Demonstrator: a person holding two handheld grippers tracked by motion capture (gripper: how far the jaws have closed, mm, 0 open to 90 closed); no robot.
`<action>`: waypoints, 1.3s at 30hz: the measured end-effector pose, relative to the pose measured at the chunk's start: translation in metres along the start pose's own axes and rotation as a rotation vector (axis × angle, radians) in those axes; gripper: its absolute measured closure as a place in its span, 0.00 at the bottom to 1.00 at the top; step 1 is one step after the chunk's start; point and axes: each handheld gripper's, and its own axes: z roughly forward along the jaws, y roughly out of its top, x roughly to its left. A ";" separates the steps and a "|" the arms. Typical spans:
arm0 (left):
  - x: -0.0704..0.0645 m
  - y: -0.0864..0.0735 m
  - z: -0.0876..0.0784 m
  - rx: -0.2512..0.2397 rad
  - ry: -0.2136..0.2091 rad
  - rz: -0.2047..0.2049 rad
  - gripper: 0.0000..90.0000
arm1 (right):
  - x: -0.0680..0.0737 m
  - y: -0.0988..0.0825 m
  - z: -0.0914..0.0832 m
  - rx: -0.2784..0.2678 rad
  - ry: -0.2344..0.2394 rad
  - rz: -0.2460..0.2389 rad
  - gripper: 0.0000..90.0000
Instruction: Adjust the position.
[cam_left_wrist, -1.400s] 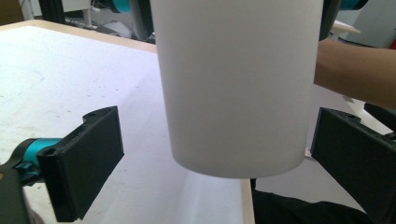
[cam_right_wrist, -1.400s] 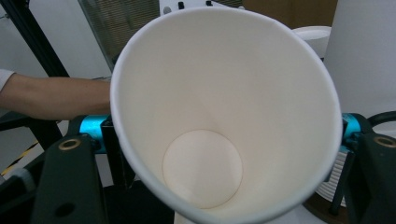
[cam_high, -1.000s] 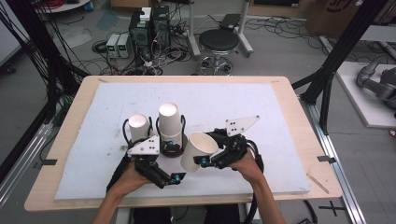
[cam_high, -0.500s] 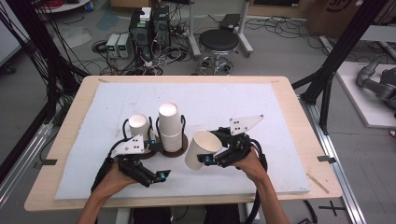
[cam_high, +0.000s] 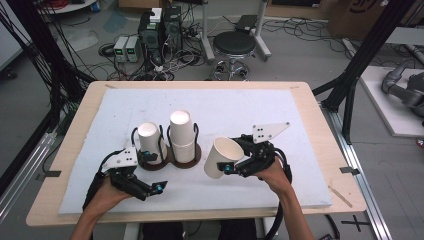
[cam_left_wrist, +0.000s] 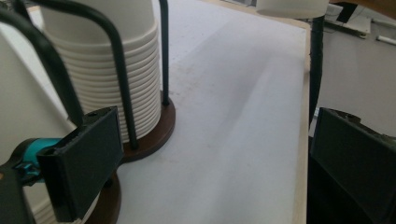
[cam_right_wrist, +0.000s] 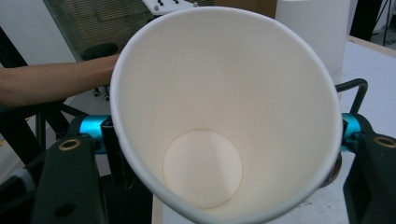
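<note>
One white paper cup (cam_high: 220, 158) sits clamped in my right gripper (cam_high: 239, 165), tilted (mouth toward camera), just right of the cup stacks in black wire holders (cam_high: 183, 136); my left gripper (cam_high: 150, 189) hangs open, empty, before them.

Two wire racks (cam_high: 170, 150) holding stacked cups (cam_high: 181, 129) stand side by side, left of centre on the desk (cam_high: 300, 130), blocking passage there. The desk's far and right parts lie bare. A cup (cam_high: 220, 157) held off the pad narrows the gap right of the racks.

Matt white paper cup (cam_right_wrist: 224, 116), black metal wire racks (cam_left_wrist: 116, 70) w/ glossy brown bases, pale wood table (cam_high: 320, 130).
</note>
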 end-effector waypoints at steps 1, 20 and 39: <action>0.001 -0.001 -0.002 -0.001 0.003 0.001 0.03 | 0.000 0.000 -0.001 0.001 -0.007 0.007 0.32; 0.007 -0.015 -0.025 -0.007 0.032 -0.013 0.03 | -0.001 -0.003 -0.015 -0.013 -0.044 0.007 0.32; 0.011 -0.029 -0.043 -0.011 0.096 -0.043 0.03 | 0.000 -0.005 -0.022 -0.007 -0.069 0.010 0.32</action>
